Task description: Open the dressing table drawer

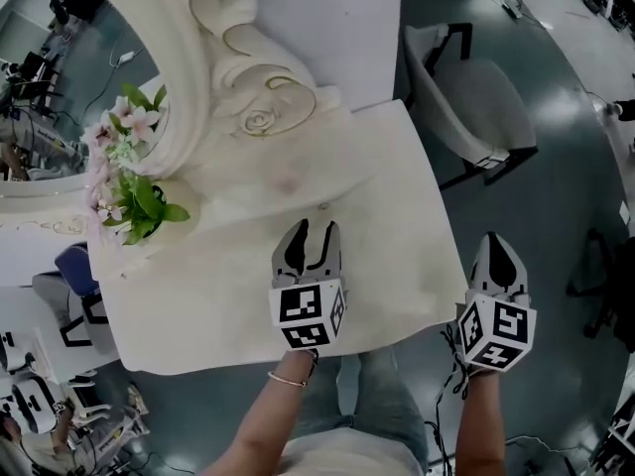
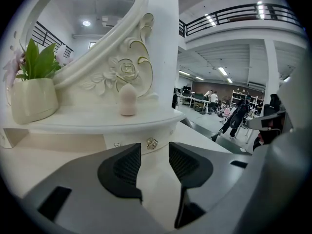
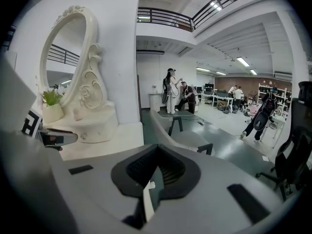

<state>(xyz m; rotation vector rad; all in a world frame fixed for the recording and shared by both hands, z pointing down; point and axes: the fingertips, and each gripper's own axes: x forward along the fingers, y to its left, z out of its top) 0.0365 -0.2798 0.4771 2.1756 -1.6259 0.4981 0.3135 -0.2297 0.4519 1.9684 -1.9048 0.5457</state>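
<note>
Ahead, ribbed left claw [image 2: 155,156] parted before faceted drawer knob [image 2: 152,143].

The head view looks steeply down from above the near edge of the white surface [image 1: 228,310]. The left gripper view rides on the left tongs [image 2: 154,155], low and close over that surface, facing far. The right gripper view rides on the right tongs [image 3: 157,172], off the surface's right edge, facing far into the hall. All three share the mirror frame [image 1: 238,58] and the potted plant [image 1: 134,196].
</note>
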